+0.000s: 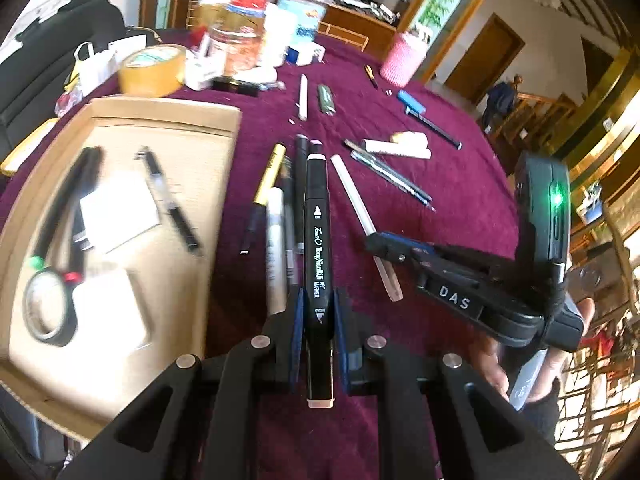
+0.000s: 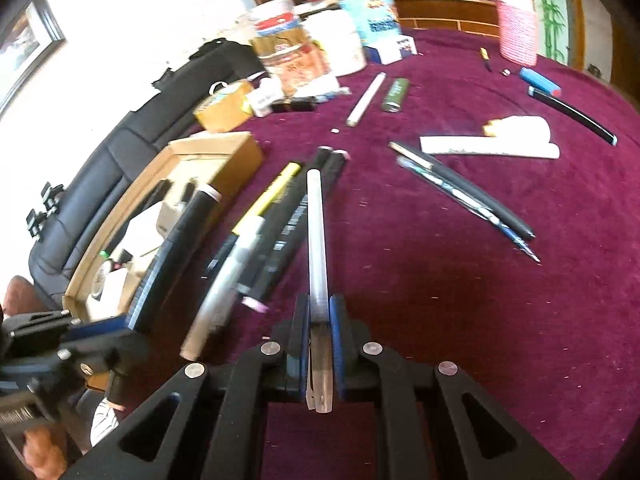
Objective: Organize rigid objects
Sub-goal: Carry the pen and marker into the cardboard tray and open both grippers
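While the left gripper clamps a black art marker above the maroon tablecloth, the right gripper pinches a translucent white pen beside the loose pens; the cardboard tray sits left.

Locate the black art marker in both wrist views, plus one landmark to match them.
Left wrist: black art marker at bottom centre, clamped in the left gripper, pointing up the frame.
Right wrist: the same marker at left, a blurred dark barrel over the cardboard tray's near edge.
Shared landmark: pink patterned cup at the far edge of the maroon cloth.
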Demonstrator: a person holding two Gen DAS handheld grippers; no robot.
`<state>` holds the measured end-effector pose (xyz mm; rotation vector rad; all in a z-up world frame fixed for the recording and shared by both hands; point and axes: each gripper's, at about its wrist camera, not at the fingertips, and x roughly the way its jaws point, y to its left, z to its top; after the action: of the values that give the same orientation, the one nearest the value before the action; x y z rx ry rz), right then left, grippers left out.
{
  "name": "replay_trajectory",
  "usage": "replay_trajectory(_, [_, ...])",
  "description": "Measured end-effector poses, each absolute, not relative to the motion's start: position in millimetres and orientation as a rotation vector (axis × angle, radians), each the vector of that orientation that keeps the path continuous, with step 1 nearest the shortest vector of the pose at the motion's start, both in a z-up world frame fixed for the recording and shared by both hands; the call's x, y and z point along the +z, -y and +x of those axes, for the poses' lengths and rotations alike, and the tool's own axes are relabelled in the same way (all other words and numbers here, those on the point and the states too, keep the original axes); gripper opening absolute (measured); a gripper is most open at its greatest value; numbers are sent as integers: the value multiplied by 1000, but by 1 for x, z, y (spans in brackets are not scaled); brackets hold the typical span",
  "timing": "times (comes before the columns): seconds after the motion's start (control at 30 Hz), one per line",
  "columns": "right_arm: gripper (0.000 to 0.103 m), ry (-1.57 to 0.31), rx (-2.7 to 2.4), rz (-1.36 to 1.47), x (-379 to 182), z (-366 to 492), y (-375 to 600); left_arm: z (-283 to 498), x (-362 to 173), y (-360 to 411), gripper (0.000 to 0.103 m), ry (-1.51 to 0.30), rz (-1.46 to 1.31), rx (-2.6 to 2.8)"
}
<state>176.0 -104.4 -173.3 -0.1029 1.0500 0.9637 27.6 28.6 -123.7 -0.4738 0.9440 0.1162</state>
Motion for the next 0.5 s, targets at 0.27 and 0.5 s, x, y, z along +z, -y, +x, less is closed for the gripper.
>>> replay_trajectory(0.27, [10,-1043,1039,-38,-135,154,71,-10,-107,-83,14,-885,-553,164])
replay_trajectory(0.5, [10,-1062,1117,-50,-128,133,8,-28,-109,-136,14,-858,-627,245])
